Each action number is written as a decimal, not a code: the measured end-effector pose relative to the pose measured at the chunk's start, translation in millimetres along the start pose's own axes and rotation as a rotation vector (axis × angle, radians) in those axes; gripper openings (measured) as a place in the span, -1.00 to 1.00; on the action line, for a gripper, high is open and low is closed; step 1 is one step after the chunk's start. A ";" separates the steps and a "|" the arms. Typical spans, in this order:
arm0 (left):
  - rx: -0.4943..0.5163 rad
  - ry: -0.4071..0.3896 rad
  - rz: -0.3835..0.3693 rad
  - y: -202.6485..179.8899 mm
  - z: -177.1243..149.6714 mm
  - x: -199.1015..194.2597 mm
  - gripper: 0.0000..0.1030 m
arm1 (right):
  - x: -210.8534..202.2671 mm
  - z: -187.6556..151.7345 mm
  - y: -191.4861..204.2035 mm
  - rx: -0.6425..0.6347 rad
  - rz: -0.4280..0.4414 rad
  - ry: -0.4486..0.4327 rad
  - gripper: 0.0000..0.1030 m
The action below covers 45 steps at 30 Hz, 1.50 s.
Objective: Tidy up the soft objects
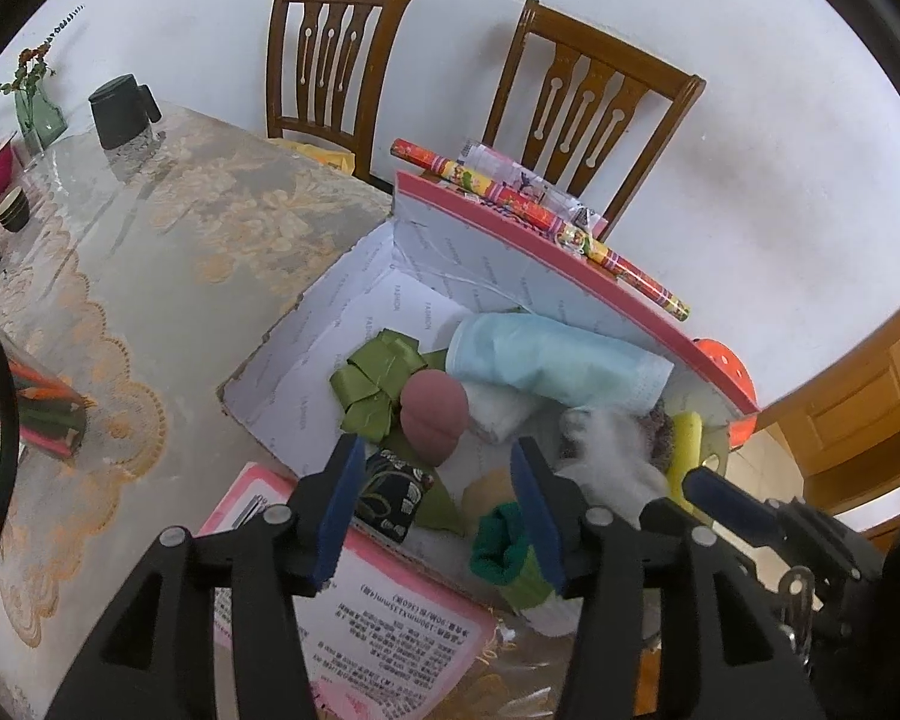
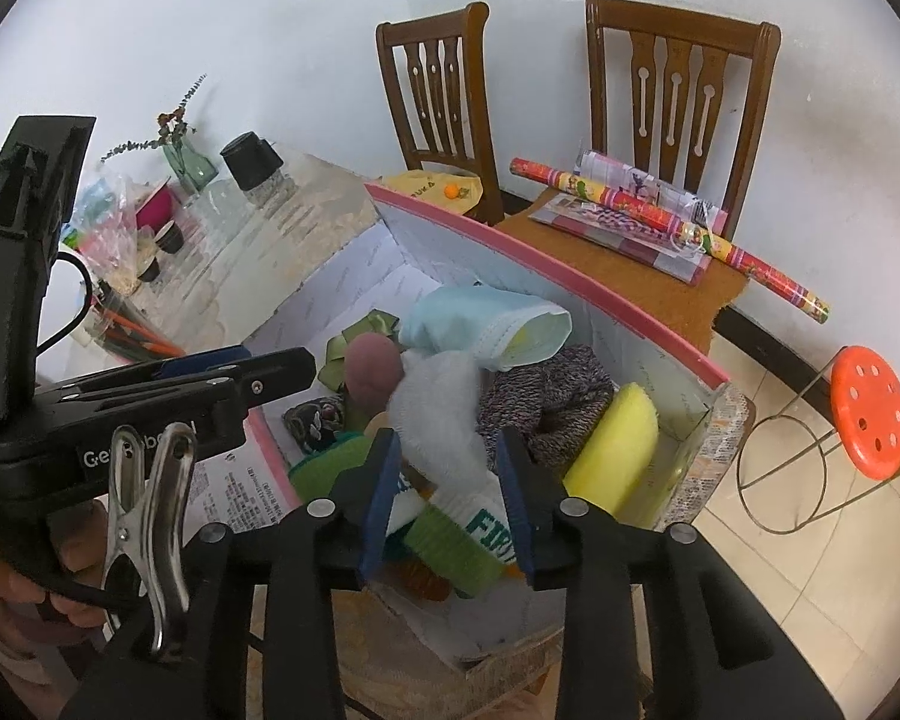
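White walls and two wooden chairs (image 2: 678, 96) stand behind the table (image 1: 150, 276), where a pink-rimmed cardboard box (image 2: 546, 264) holds the soft objects. Both grippers hover over its near end. The left gripper (image 1: 438, 510) has its blue fingers (image 1: 339, 510) parted about halfway with nothing pressed between them; a dark patterned pouch (image 1: 393, 498) lies just by its left finger, and a pink sponge (image 1: 432, 420), a green ribbon bow (image 1: 375, 387) and a rolled pale blue cloth (image 1: 552, 366) lie beyond the tips. The right gripper (image 2: 450, 498) stands partly open around a green and white sock (image 2: 468, 534), pads not gripping it; a yellow sponge (image 2: 618, 462) sits just to its right, a white fluffy cloth (image 2: 444, 414) ahead.
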<state>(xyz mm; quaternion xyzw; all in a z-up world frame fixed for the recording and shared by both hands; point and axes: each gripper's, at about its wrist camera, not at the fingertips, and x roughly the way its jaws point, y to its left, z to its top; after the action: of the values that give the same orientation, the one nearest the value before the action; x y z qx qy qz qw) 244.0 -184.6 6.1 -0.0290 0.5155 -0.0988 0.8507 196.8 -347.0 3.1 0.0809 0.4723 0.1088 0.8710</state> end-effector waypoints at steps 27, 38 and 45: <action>0.010 -0.037 0.046 4.2 -68.0 -74.7 0.04 | -52.5 -46.5 34.9 0.001 0.026 -0.027 -0.21; -0.014 -0.024 0.075 23.9 -107.6 -94.7 0.04 | -58.6 -74.3 65.9 -0.019 0.046 0.009 -0.21; -0.037 -0.006 0.092 39.1 -128.1 -98.8 0.04 | -55.9 -91.3 83.6 -0.026 0.049 0.042 -0.21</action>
<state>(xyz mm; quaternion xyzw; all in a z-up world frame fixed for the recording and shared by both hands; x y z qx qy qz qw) 92.0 -120.0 26.5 -0.0212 0.5157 -0.0501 0.8551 80.9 -277.9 19.0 0.0788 0.4867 0.1380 0.8590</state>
